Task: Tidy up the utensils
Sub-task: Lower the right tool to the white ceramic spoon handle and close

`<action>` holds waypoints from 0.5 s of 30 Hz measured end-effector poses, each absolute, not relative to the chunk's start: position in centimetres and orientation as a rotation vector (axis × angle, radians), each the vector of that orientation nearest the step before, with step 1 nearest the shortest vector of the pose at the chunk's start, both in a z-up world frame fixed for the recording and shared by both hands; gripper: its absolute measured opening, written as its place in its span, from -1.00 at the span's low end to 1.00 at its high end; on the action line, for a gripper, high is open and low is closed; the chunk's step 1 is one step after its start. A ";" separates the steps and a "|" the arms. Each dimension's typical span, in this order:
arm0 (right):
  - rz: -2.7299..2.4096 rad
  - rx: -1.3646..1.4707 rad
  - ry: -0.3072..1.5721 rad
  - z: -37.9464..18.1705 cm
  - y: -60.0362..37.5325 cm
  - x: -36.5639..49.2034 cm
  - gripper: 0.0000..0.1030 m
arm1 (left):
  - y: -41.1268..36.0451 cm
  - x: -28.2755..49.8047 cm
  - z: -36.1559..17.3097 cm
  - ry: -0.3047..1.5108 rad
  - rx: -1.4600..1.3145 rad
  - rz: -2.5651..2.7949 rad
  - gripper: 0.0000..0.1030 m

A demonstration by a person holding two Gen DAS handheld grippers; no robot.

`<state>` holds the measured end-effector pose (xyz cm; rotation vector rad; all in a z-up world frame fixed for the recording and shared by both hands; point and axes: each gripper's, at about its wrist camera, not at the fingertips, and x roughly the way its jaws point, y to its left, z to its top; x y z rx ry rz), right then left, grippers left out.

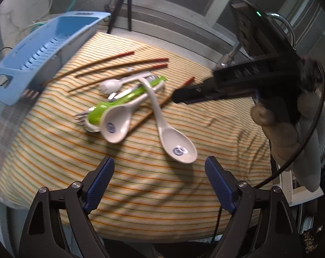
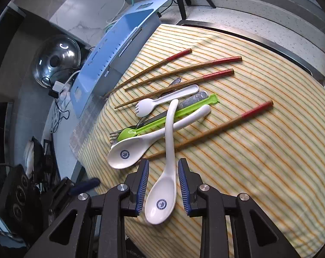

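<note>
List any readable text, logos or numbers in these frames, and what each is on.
None legible.
Near white soup spoon: round blue emblem in the bowl, lettering too small to read.
Far white soup spoon: same blue emblem, unreadable.
Blue utensil tray: raised marking near its far end, too blurred.

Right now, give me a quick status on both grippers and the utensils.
Left gripper open, empty. Right gripper open astride white spoon, pads clear. Pile loose on striped cloth; spoon handle crosses second spoon.

4 red-tipped chopsticks [image 2: 183, 68], 2 white soup spoons [image 2: 162, 193], forks piled on striped cloth.
</note>
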<state>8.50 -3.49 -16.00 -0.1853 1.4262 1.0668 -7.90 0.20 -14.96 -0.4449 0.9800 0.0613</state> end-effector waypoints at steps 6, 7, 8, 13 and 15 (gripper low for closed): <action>1.089 -0.208 1.436 -16.5 -2.7 9.2 -0.50 | -1.7 -6.5 -16.1 0.998 -0.424 0.044 0.35; 1.094 -0.209 1.441 -16.6 -2.6 9.3 -0.50 | -1.8 -6.3 -16.3 1.000 -0.424 0.049 0.31; 1.101 -0.215 1.446 -16.8 -2.5 9.3 -0.50 | -1.9 -6.2 -16.5 0.999 -0.426 0.055 0.30; 1.116 -0.233 1.466 -17.5 -2.2 9.5 -0.50 | -2.2 -5.5 -17.3 1.016 -0.439 0.082 0.22; 1.118 -0.228 1.474 -17.8 -2.1 9.7 -0.50 | -2.2 -5.2 -17.6 1.019 -0.438 0.095 0.19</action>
